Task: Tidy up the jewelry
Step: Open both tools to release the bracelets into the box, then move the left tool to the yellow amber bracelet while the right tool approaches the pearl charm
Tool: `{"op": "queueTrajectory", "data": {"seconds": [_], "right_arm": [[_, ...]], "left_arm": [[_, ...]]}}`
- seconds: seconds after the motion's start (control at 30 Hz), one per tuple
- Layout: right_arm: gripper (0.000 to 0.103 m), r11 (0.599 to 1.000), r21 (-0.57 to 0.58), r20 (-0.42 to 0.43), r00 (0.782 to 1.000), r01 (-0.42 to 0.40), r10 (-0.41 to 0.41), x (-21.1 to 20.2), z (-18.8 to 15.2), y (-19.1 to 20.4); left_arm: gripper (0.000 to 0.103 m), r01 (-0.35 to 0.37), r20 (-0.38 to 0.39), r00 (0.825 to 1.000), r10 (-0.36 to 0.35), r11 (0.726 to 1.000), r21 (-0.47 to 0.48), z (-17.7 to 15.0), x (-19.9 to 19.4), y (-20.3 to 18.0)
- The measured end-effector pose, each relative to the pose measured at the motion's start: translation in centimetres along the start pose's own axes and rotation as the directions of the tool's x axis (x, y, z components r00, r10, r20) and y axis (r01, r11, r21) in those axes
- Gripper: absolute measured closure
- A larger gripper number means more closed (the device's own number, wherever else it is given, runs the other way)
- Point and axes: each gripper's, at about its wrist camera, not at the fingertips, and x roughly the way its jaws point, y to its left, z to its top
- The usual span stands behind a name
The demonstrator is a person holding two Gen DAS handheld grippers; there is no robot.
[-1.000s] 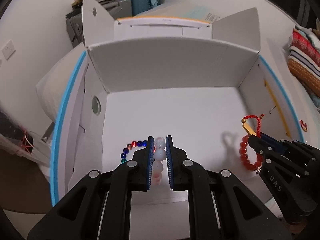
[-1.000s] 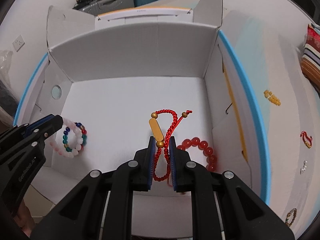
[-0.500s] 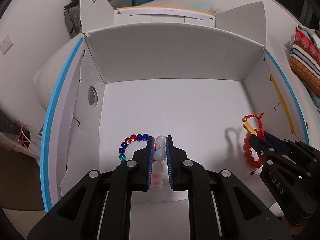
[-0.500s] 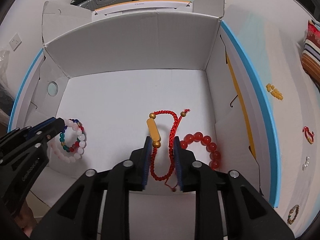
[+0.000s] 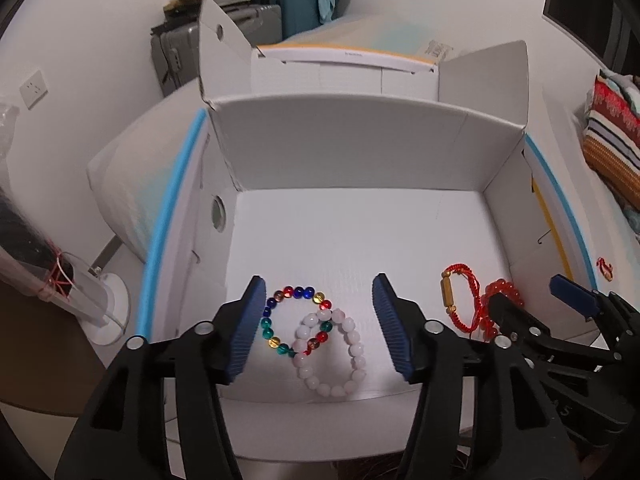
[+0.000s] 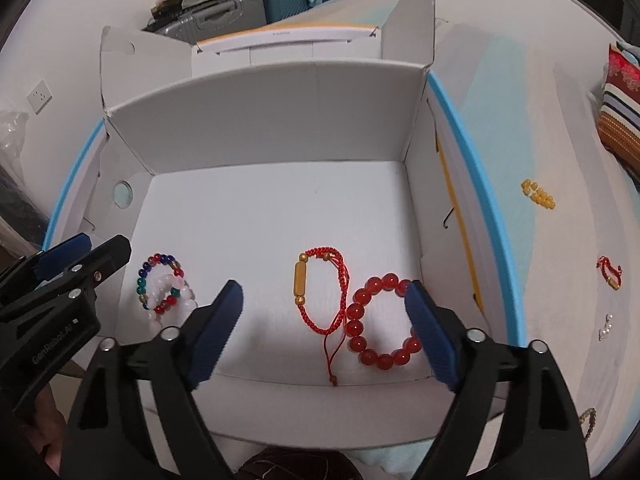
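Observation:
An open white cardboard box [image 5: 360, 152] [image 6: 280, 100] holds four bracelets. A pale pink bead bracelet [image 5: 340, 354] [image 6: 176, 296] lies partly over a multicoloured bead bracelet [image 5: 280, 312] [image 6: 154, 268] at the box floor's near left. A red cord bracelet with a gold tube [image 6: 320, 292] [image 5: 460, 300] and a red bead bracelet [image 6: 380, 320] [image 5: 502, 292] lie at the near right. My left gripper [image 5: 318, 320] is open above the pink bracelet. My right gripper [image 6: 324, 328] is open above the red cord and red bead bracelets.
On the table to the right of the box lie yellow beads [image 6: 538, 196], a small red cord piece [image 6: 610, 272], a white pearl piece [image 6: 606, 328] and a brown bracelet [image 6: 588, 424]. Suitcases [image 5: 224, 44] stand behind. A striped cushion [image 6: 620, 120] lies far right.
Both grippers have opened and let go: the pink bracelet and the red cord bracelet now lie on the box floor. Both grippers have pulled back and up a little.

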Motion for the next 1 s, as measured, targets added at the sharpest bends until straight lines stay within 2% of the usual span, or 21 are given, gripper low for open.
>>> {"op": "queueTrajectory", "data": {"seconds": [0.07,0.2,0.27,0.47,0.63,1.0], "right_arm": [[0.015,1.000,0.001,0.023,1.000,-0.003,0.003,-1.0,-0.1,-0.3],[0.010,1.000,0.006,0.077,0.997,0.010,-0.011,-3.7,-0.4,-1.3],[0.008,1.000,0.016,0.096,0.995,0.015,-0.016,-4.7,-0.3,-2.1],[0.008,0.998,0.042,0.152,0.987,0.045,-0.051,-8.2,-0.4,-4.9],[0.008,0.993,0.086,0.175,0.980,0.082,-0.096,-10.3,-1.0,-8.2],[0.008,0.969,0.189,0.184,0.964,0.157,-0.192,-13.5,-3.1,-17.1]], "left_arm": [[0.036,-0.005,0.014,1.000,0.005,1.000,-0.004,0.1,-0.5,0.0],[0.028,0.001,0.054,0.999,-0.001,1.000,-0.010,0.2,-2.2,-0.5],[0.019,0.009,0.072,0.997,-0.009,1.000,-0.006,0.2,-3.0,-1.0],[0.008,0.058,0.149,0.987,-0.063,0.998,0.035,0.6,-6.3,-4.1],[0.006,0.082,0.190,0.977,-0.095,0.994,0.077,1.4,-8.3,-7.4],[0.006,0.158,0.191,0.962,-0.194,0.969,0.189,2.2,-9.1,-16.4]]}}
